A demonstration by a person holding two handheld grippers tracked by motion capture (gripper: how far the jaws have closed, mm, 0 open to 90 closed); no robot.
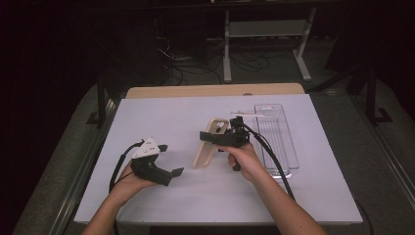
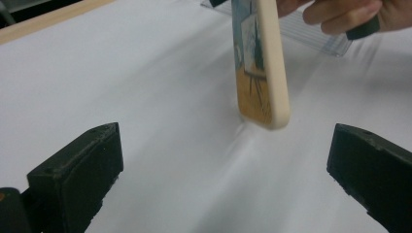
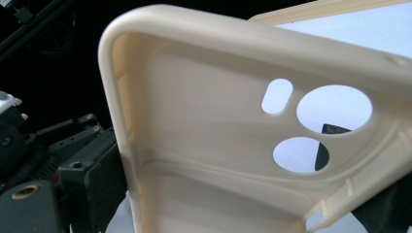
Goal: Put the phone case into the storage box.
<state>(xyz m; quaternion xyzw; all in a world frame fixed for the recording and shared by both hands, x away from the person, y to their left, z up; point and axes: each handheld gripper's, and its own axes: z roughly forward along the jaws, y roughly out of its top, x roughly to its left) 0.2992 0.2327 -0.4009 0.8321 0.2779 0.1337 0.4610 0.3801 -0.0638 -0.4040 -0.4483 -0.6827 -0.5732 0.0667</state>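
Case status: cream phone case (image 1: pixel 209 143) stands on its bottom edge near the middle of the white table (image 1: pixel 161 205), leaning slightly, camera cutouts at the top. Right gripper (image 1: pixel 215 136) has it clamped near that top end; in the right gripper view the case's inner shell (image 3: pixel 204 145) sits between the jaws, one jaw dark at the left, the other showing through the round cutouts. So right jaws are closed on the case, holding it up.

Left gripper (image 1: pixel 170 159) sits at roughly 8 o'clock from the case, clear of it, jaws spread wide with nothing between them. Left gripper view confirms: both jaws far apart at the bottom corners, bare table between, case (image 2: pixel 262 68) ahead at about 1 o'clock, printed picture side facing left, its bottom corner touching the table.

Clear plastic tray (image 1: pixel 276 142) lies flat at 3 o'clock of the case, just behind the right hand (image 1: pixel 244 159). It looks empty, though I can't be sure given how clear it is.

My read on progress: case is picked up and stood on end, one-handed. Left gripper isn't engaged yet. Likely remaining: bring the left in for a second grip or a handover, then place the case, possibly in the tray. Roughly midway at best.
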